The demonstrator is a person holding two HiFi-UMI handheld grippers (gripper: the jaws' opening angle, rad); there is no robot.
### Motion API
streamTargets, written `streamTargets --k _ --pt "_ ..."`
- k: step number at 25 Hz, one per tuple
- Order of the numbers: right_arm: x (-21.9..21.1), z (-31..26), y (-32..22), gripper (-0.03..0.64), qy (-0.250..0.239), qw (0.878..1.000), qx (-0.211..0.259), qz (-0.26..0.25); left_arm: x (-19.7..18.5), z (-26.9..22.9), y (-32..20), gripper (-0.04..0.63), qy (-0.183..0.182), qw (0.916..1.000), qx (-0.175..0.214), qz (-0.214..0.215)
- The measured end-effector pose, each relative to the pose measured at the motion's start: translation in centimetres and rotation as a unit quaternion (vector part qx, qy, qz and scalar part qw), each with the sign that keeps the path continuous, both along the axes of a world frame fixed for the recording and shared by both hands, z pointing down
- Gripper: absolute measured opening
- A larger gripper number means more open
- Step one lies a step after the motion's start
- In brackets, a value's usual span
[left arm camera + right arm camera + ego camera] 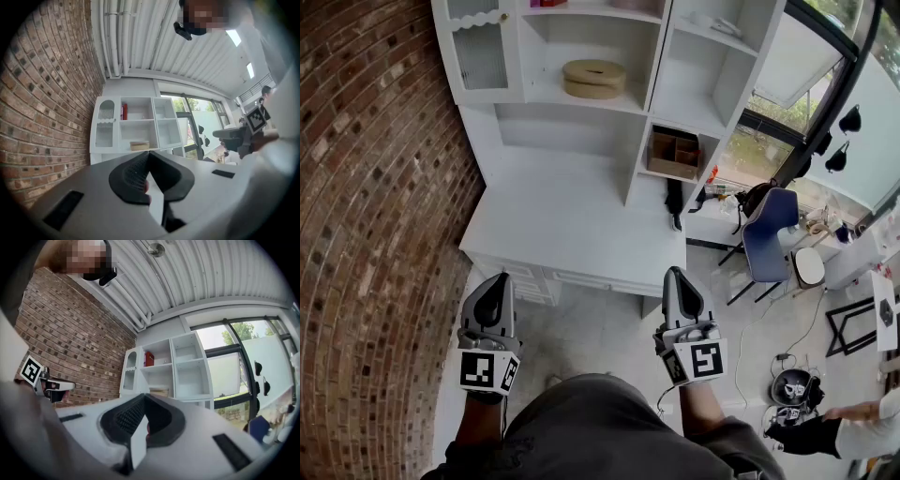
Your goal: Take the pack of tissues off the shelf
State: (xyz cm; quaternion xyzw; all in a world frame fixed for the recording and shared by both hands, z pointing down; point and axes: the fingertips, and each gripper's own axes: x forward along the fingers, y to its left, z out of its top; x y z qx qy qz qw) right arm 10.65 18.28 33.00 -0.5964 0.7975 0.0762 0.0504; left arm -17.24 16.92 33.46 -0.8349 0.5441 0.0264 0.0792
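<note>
A white shelf unit [581,103] stands ahead against the wall. High on its middle shelf stands a small red pack [124,111], seen too in the right gripper view [149,358] and at the top edge of the head view [548,3]. One shelf lower lies a round, flat wooden box [593,78]. My left gripper [499,281] and right gripper [680,279] are held low in front of my body, well short of the shelf. Both point toward it, a little upward. The jaws of each meet with nothing between them, in the left gripper view [149,154] and the right [144,397].
A white desk top [572,225] juts out under the shelves. A brick wall [366,216] runs along the left. A brown cardboard box [673,153] fills a lower right cubby. To the right stand a blue chair [766,239] and a round stool [809,267]; another person [862,417] crouches there.
</note>
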Motion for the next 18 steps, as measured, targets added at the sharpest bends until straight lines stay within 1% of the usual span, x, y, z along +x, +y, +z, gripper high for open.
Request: streamTargets --k 10,16,17,18 --pt "0.32 0.41 -0.06 -0.002 0.0 1.0 -0.008 0.001 0.26 0.21 -0.08 0.002 -0.006 1.0 -0.002 0.0" --pt "0.33 0.52 0.14 0.0 -0.018 1.0 -0.005 -0.008 0.43 0.63 0.19 0.002 -0.012 0.9999 0.0 0.002" --pt "0.36 0.55 0.14 0.0 -0.017 1.0 -0.006 -0.008 0.48 0.66 0.25 0.016 -0.014 0.9999 0.001 0.003" --pt "0.37 0.59 0.11 0.0 -0.016 1.0 -0.007 -0.007 0.51 0.68 0.27 0.047 -0.016 0.9999 0.001 0.004"
